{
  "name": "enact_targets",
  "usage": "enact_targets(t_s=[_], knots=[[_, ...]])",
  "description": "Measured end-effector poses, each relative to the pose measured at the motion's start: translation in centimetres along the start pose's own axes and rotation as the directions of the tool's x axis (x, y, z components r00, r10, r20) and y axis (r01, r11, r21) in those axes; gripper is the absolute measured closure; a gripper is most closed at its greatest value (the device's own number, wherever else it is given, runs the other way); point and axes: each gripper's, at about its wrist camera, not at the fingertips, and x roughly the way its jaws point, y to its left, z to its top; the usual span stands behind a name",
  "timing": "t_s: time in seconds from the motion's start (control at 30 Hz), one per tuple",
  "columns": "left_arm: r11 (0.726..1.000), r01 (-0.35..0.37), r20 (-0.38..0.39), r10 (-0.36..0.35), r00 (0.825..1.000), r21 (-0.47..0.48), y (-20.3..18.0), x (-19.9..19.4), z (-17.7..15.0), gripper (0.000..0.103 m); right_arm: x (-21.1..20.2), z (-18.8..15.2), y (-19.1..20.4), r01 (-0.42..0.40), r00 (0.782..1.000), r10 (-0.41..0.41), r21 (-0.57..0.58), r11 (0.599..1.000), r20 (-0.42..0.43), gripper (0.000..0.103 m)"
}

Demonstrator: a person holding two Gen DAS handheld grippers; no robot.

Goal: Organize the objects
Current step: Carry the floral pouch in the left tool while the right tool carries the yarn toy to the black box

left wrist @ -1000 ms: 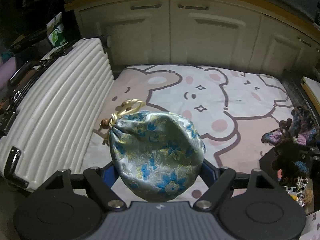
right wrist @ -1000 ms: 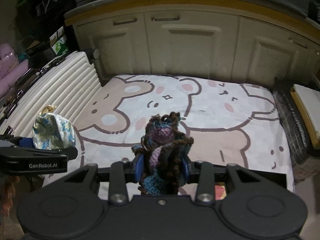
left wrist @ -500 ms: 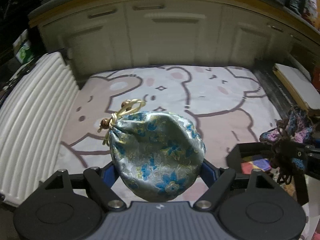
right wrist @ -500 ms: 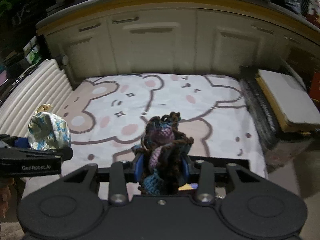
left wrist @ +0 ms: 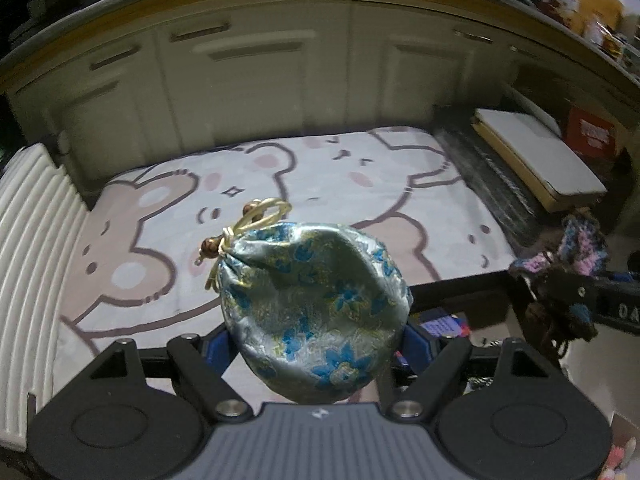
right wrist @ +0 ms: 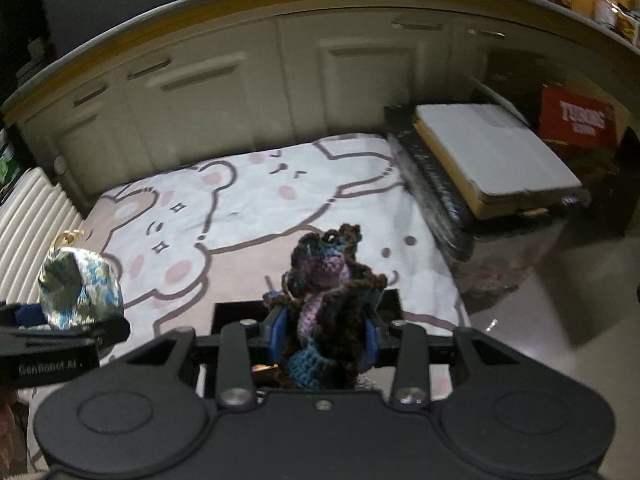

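My left gripper [left wrist: 316, 344] is shut on a silver-blue floral drawstring pouch [left wrist: 316, 304] with a gold cord, held in the air above the bear-print mat [left wrist: 280, 200]. The pouch also shows at the left of the right wrist view [right wrist: 80, 292]. My right gripper [right wrist: 324, 336] is shut on a dark crocheted yarn piece [right wrist: 324, 304] in brown, purple and blue; it also shows at the right of the left wrist view [left wrist: 560, 276]. A black open box [right wrist: 236, 308] lies under both grippers, mostly hidden by them.
A white ribbed suitcase [left wrist: 28, 264] lies left of the mat. Cream cabinet doors [left wrist: 280, 80] stand behind. A black case with a white-topped box [right wrist: 492, 152] lies to the right, a red carton [right wrist: 580, 120] beyond it.
Both grippers have swung to the right with their objects still held. The suitcase has slid towards the left edge, and the white-topped box and red carton have come into view.
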Motion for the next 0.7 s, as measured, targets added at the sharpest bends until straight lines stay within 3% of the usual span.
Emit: enact_targets(t_s=[0.1, 0.2, 0.33, 0.47, 0.7], knots=[[1.0, 0.017, 0.002, -0.017, 1.0, 0.026, -1.0, 0.0, -0.1, 0.021, 0.7, -0.1, -0.7, 0.015, 1.0, -0.015, 0.002, 1.0, -0.011, 0.064], [0.998, 0.042, -0.003, -0.041, 0.999, 0.042, -1.7, 0.1, -0.1, 0.021, 2.1, -0.5, -0.3, 0.058, 0.998, -0.061, -0.118, 0.991, -0.022, 0.063], [0.996, 0.059, -0.006, -0.059, 0.998, 0.062, -2.3, 0.3, -0.1, 0.021, 4.6, -1.7, 0.4, 0.092, 0.992, -0.116, -0.305, 0.948, -0.059, 0.063], [0.995, 0.076, -0.014, -0.075, 0.997, 0.07, -2.5, 0.7, 0.0, 0.021, 6.1, -2.2, 0.5, 0.066, 0.993, -0.101, -0.405, 0.912, -0.065, 0.063], [0.992, 0.1, -0.031, -0.098, 0.995, 0.076, -2.5, 2.0, 0.5, 0.021, 8.9, -3.8, 2.0, 0.047, 0.987, -0.129, -0.59, 0.806, -0.098, 0.061]])
